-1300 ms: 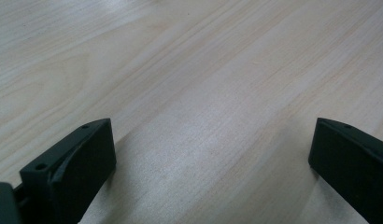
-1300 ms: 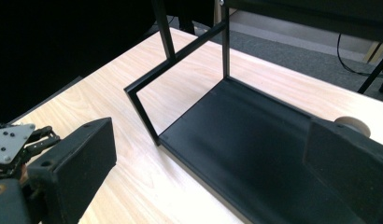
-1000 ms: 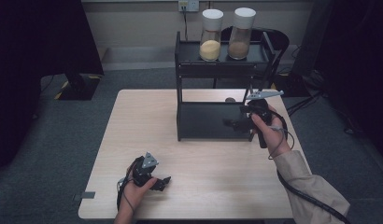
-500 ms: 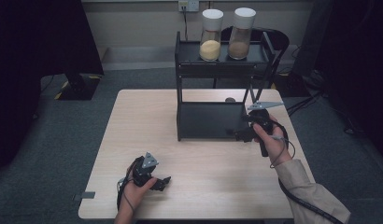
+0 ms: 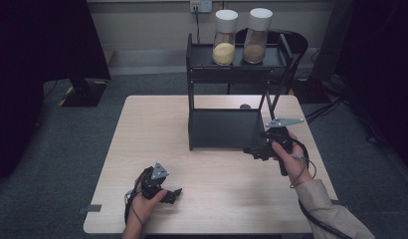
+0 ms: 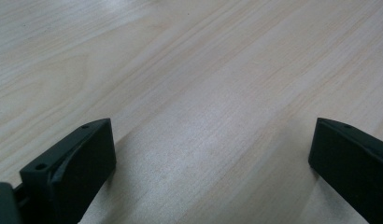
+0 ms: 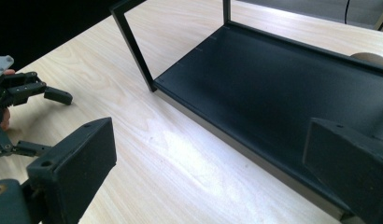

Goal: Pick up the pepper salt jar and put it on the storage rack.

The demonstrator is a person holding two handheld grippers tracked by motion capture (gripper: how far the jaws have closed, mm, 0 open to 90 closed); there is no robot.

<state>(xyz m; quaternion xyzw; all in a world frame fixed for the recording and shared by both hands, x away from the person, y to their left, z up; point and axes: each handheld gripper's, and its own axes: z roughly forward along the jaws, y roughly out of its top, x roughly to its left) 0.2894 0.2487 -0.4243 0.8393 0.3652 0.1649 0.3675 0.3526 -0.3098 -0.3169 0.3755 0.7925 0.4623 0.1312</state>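
Note:
A black two-tier rack (image 5: pixel 222 128) stands at the back middle of the wooden table (image 5: pixel 142 129). Its top shelf carries a white-lidded jar of yellow grains (image 5: pixel 225 39) and a white-lidded jar of brown grains (image 5: pixel 257 36). My right gripper (image 5: pixel 255 150) sits open at the front right corner of the rack, jaws toward the bare lower shelf (image 7: pixel 283 79). My left gripper (image 5: pixel 172 195) rests open near the table's front edge, with bare wood (image 6: pixel 203 93) between its jaws. From the right gripper view, the left gripper (image 7: pixel 26 93) is at the far left.
A small round brownish object (image 5: pixel 246 106) lies on the table behind the rack, also in the right gripper view (image 7: pixel 367 58). A dark chair (image 5: pixel 291 42) stands behind the rack. Grey carpet surrounds the table. Bare wood stretches across the left and front of the table.
My right gripper has come down and toward the table's front, from beside the rack's right post to its front right corner. The left gripper has not moved.

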